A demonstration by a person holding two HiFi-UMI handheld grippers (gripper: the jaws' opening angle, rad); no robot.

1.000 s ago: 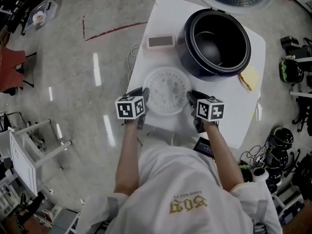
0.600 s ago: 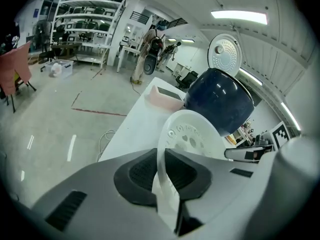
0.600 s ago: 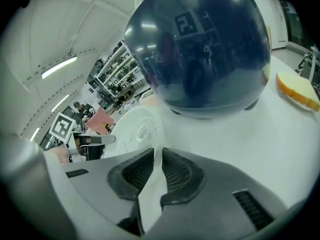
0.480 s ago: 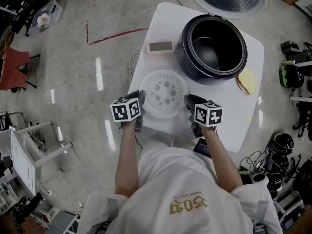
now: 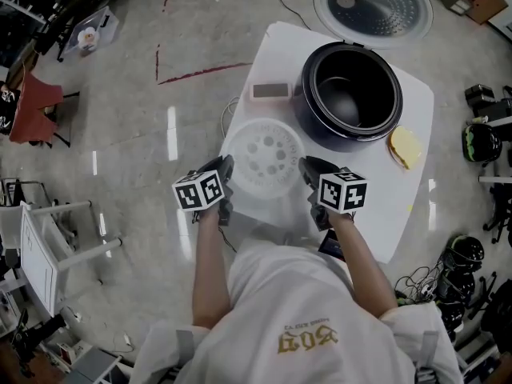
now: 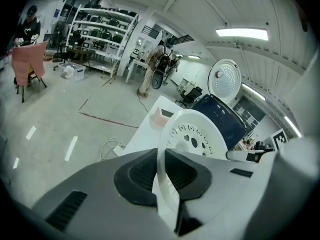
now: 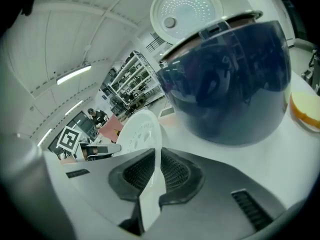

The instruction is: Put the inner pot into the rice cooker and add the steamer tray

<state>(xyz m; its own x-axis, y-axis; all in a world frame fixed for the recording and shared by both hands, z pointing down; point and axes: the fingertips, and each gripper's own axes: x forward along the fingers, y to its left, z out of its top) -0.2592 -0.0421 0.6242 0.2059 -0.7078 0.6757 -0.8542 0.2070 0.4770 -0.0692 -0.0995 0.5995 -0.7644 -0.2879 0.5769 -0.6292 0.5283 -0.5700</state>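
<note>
The white perforated steamer tray point(image 5: 264, 157) hangs level just above the near part of the white table point(image 5: 400, 206), held by its rim from both sides. My left gripper point(image 5: 226, 184) grips the left rim; in the left gripper view the rim sits pinched between the dark pads of the left gripper point(image 6: 161, 171). My right gripper point(image 5: 308, 176) has the right rim between its pads and its jaws are closing on it, as the right gripper point(image 7: 152, 176) shows in its own view. The dark rice cooker point(image 5: 350, 94) stands open behind, the inner pot point(image 5: 346, 86) inside it.
The cooker's round lid point(image 5: 373, 5) is tipped back behind it. A small pinkish box point(image 5: 270, 91) lies left of the cooker, a yellow pad point(image 5: 406, 146) right of it. Cables, shelves and gear ring the table on the floor.
Both grippers have risen with the tray between them, lifting it off the table and a little toward the cooker. The jaws have narrowed on the rim.
</note>
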